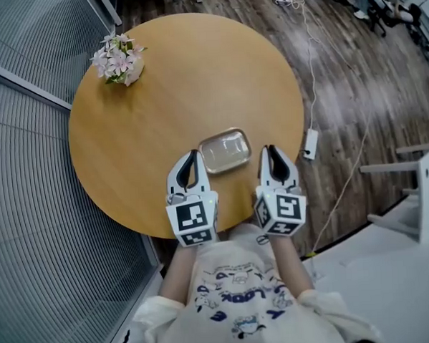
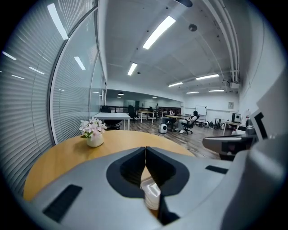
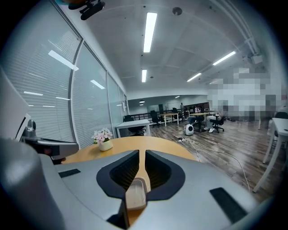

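A small shallow metal tray (image 1: 225, 151) lies on the round wooden table (image 1: 161, 112) near its front edge. My left gripper (image 1: 194, 154) hovers just left of the tray, shut with nothing between its jaws. My right gripper (image 1: 268, 148) hovers just right of the tray, its jaws together but for a thin slit, and holds nothing. In the left gripper view the left gripper (image 2: 145, 150) has its tips touching, with the tray (image 2: 150, 193) showing below them. In the right gripper view the tray (image 3: 135, 194) shows under the right gripper (image 3: 145, 155).
A white pot of pink flowers (image 1: 119, 63) stands at the table's far left edge. A glass wall with blinds (image 1: 28, 177) runs along the left. A power strip (image 1: 310, 143) with a cable lies on the wooden floor to the right. White furniture (image 1: 417, 199) stands further right.
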Demonstrator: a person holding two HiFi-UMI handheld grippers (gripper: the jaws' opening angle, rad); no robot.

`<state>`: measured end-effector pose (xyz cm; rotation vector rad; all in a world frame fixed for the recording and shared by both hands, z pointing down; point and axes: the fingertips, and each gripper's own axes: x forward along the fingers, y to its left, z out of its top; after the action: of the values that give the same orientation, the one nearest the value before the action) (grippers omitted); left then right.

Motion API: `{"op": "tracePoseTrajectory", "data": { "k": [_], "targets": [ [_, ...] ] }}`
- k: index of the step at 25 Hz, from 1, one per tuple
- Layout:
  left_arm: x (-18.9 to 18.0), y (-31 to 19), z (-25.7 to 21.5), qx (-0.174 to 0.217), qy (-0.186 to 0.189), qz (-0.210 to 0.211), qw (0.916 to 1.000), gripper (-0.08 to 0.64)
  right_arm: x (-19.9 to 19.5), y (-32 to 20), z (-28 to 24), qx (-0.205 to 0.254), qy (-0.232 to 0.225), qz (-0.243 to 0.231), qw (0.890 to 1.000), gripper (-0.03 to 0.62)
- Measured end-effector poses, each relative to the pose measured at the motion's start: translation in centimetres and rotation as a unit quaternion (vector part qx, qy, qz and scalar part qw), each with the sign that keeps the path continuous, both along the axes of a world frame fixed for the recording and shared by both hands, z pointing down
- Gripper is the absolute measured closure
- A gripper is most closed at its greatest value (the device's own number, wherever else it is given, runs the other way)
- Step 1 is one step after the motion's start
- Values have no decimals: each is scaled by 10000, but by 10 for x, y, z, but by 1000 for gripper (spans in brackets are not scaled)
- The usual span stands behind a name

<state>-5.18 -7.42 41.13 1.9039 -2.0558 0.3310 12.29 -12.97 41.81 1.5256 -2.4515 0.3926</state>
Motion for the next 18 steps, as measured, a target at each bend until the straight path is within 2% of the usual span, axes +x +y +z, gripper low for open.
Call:
{"op": "tracePoseTrajectory", "data": {
  "k": [18],
  "targets": [
    [-3, -9, 72, -931, 178, -567, 9939, 555, -16, -24, 76, -843, 308, -683, 9936, 565]
  ]
}}
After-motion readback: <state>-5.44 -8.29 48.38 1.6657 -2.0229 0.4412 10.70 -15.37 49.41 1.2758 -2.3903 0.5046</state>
